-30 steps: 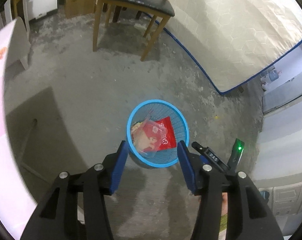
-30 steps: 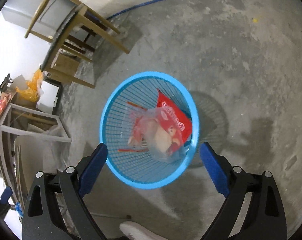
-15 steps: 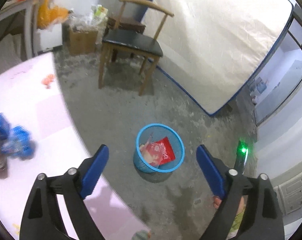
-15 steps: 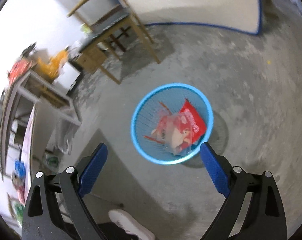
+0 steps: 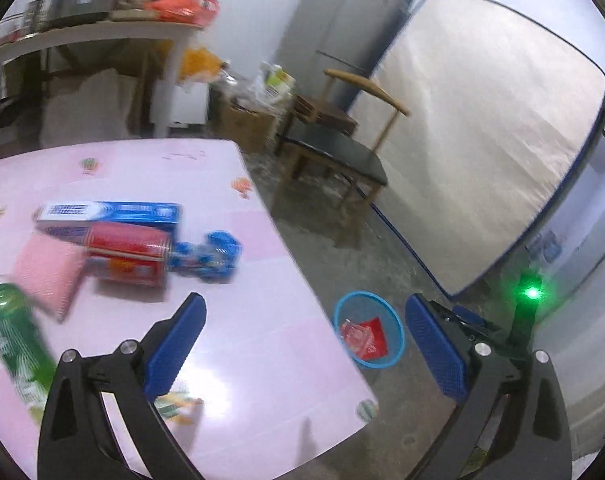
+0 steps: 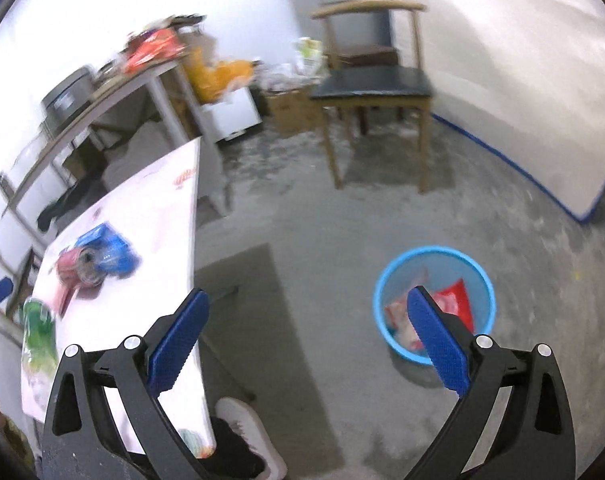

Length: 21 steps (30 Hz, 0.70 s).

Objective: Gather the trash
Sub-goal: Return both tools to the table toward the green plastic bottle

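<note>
Left wrist view: our left gripper (image 5: 302,340) is empty, its jaws opening wide. Trash lies at ten o'clock on the pink table (image 5: 262,360): a red can (image 5: 128,254), light, rigid and smooth, best gripped across its body; a crumpled blue wrapper (image 5: 206,254), soft, pinch anywhere.

Right wrist view: our right gripper (image 6: 306,340) is empty, jaws opening. The blue basket (image 6: 478,276) stands at three o'clock.

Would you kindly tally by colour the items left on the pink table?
Blue: 2, box and wrapper
Red: 1, can
Pink: 1, pad
Green: 1, bottle
Total: 5
</note>
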Motion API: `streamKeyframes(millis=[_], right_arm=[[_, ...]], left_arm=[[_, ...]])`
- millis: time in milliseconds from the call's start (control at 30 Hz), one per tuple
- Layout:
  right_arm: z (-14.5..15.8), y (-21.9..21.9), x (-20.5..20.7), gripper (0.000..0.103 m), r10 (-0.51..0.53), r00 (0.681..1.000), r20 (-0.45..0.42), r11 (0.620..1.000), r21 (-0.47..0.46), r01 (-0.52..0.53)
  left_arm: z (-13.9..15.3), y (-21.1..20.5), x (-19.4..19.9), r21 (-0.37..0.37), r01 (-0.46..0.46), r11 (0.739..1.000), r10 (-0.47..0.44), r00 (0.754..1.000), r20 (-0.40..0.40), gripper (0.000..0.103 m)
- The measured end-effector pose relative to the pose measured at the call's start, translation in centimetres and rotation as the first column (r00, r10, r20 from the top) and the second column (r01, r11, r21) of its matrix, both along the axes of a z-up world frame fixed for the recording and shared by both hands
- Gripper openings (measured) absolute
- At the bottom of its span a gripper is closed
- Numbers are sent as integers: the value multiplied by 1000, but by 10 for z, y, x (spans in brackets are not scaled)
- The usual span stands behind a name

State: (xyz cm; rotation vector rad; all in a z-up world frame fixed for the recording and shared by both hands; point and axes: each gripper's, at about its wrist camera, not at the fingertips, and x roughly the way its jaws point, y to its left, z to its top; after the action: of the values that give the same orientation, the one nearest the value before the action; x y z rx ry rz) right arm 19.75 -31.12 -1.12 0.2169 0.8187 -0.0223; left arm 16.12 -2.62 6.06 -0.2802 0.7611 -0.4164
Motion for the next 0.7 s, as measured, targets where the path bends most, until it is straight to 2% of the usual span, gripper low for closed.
streamKeyframes(millis=[267,400,533,700], right_arm=[[21,95,0,95,175,984,24,977,-126,-171],[31,141,-7,95,297,954,42,943,-169,-286],[39,174,-11,95,385,921,60,918,-124,-376],[41,212,-10,95,473,880,38,881,-21,-473]], left_arm=[[12,73,-29,-32,-113,993,114,993,42,97],[9,102,-45,-56,-151,987,154,987,43,98],[0,127,-61,-49,-187,981,189,981,46,97],[-18,162,-80,-54,-245,968,247,969,29,97]])
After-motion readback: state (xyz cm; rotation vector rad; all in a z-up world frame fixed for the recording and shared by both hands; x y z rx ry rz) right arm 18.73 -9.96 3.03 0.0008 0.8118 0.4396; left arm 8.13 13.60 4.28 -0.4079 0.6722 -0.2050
